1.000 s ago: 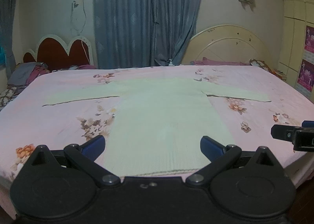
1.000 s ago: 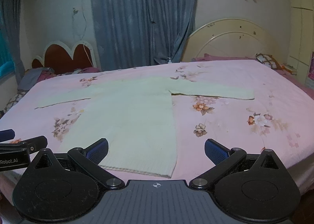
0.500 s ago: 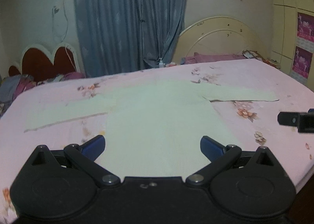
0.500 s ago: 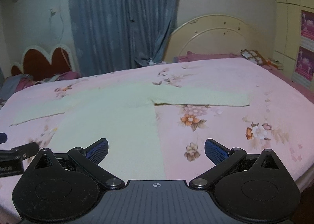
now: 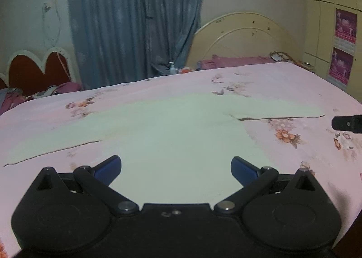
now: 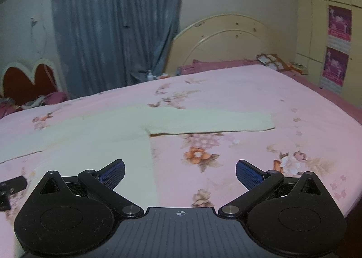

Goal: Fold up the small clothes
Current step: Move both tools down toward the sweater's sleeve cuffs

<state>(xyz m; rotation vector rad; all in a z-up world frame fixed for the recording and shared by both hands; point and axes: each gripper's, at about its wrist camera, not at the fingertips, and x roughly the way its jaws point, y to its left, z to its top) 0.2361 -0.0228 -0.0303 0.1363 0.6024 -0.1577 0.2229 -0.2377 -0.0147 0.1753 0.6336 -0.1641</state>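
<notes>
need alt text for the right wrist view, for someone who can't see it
A pale green sweater lies flat on a pink flowered bedsheet, one sleeve stretched out to the right. The right claw is open and empty in the foreground, pointing at the sweater's right edge. Grey curtains and a cream headboard stand behind the bed.

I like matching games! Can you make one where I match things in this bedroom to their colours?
Things:
1. sweater
2. curtain
3. bedsheet
4. gripper pads

Colours:
A. pink with flowers
B. dark blue
C. pale green
D. grey-blue

Pairs: 1-C, 2-D, 3-A, 4-B
</notes>
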